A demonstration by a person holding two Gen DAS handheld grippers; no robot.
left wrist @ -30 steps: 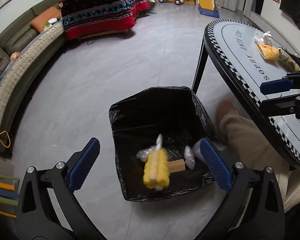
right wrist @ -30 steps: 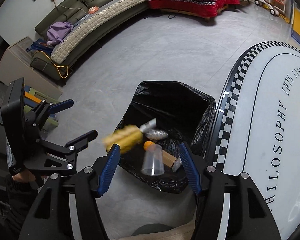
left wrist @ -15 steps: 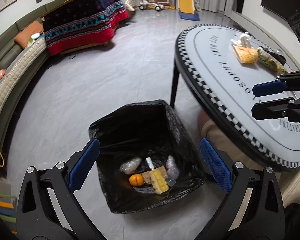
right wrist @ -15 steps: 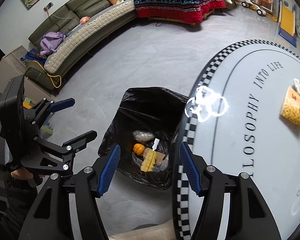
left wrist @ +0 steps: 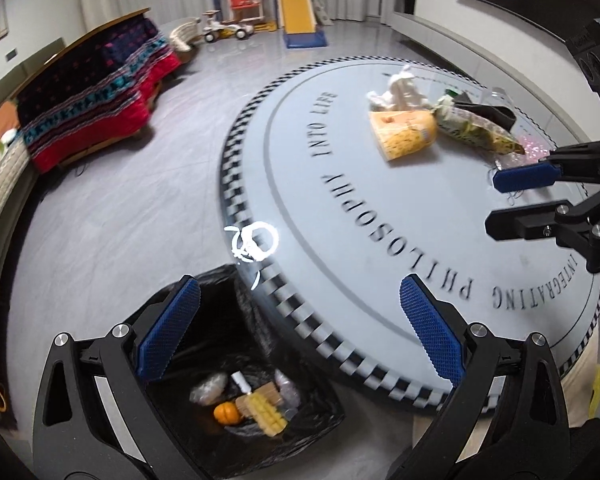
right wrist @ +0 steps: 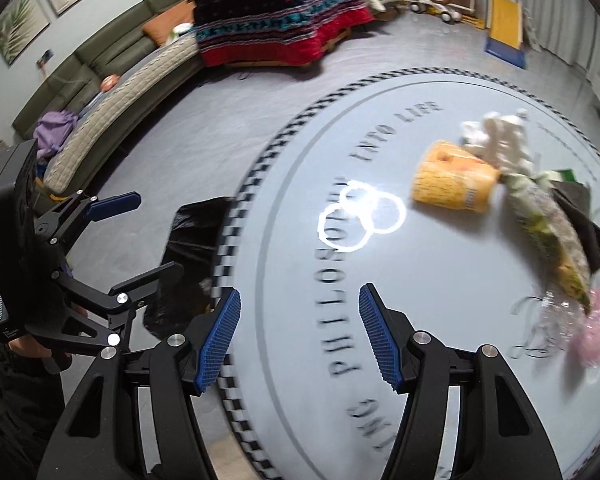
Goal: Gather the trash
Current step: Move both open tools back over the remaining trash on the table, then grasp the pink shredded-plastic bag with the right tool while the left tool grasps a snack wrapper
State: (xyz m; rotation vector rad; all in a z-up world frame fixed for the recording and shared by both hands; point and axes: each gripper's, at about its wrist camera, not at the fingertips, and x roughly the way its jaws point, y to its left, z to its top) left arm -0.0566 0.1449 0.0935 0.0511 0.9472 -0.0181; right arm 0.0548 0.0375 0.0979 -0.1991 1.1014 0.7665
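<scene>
A black-lined trash bin [left wrist: 204, 288] stands on the floor beside the round table [left wrist: 340, 216]. It holds a yellow packet [left wrist: 266, 416], an orange and wrappers. On the table lie a yellow snack bag [left wrist: 404, 134], white crumpled tissue [left wrist: 400, 88], a green-yellow wrapper [left wrist: 476, 132] and a pink plastic piece [right wrist: 598, 328]. My left gripper [left wrist: 296, 328] is open and empty above the bin's edge. My right gripper [right wrist: 298, 336] is open and empty over the table's near part, also showing in the left wrist view [left wrist: 512, 204].
A grey sofa [right wrist: 112, 92] curves along the wall. A low table under a red patterned blanket [left wrist: 92, 92] stands behind. Children's toys and a slide [left wrist: 300, 20] stand at the far wall. A dark cloth [right wrist: 580, 208] lies by the wrappers.
The yellow packet dropped into the bin. Both grippers have since swung away from the bin toward the table top, both staying open.
</scene>
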